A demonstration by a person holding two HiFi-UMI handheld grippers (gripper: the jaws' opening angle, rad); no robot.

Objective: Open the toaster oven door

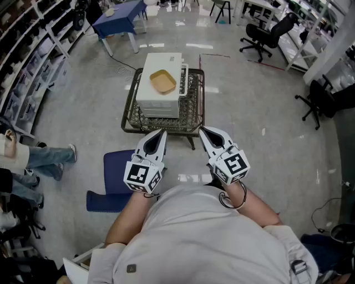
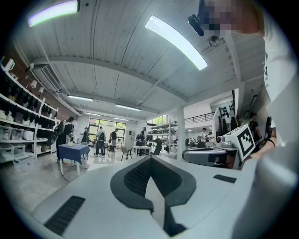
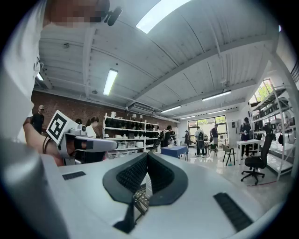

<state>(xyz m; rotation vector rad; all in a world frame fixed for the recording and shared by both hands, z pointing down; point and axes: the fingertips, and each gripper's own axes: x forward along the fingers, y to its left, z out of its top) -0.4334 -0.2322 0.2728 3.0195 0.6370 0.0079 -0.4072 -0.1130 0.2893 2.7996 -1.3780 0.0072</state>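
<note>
A white toaster oven (image 1: 160, 84) stands on a low wire-mesh table (image 1: 195, 105) ahead of me, with a tan tray (image 1: 162, 81) lying on its top. My left gripper (image 1: 161, 133) hovers level just short of the table's near edge, its jaws shut with nothing between them. My right gripper (image 1: 203, 131) hangs beside it at the same height, also shut and empty. In the left gripper view my left gripper (image 2: 150, 158) points out over the room. In the right gripper view a sliver of the oven (image 3: 147, 186) and mesh shows through the gap below the shut right gripper (image 3: 147, 156).
A blue cushion (image 1: 113, 180) lies on the floor at my left. A person's legs (image 1: 47, 158) reach in at the far left. Black office chairs (image 1: 266, 34) stand at the back right, a blue-clothed table (image 1: 119, 16) at the back left, shelving (image 1: 33, 50) along the left wall.
</note>
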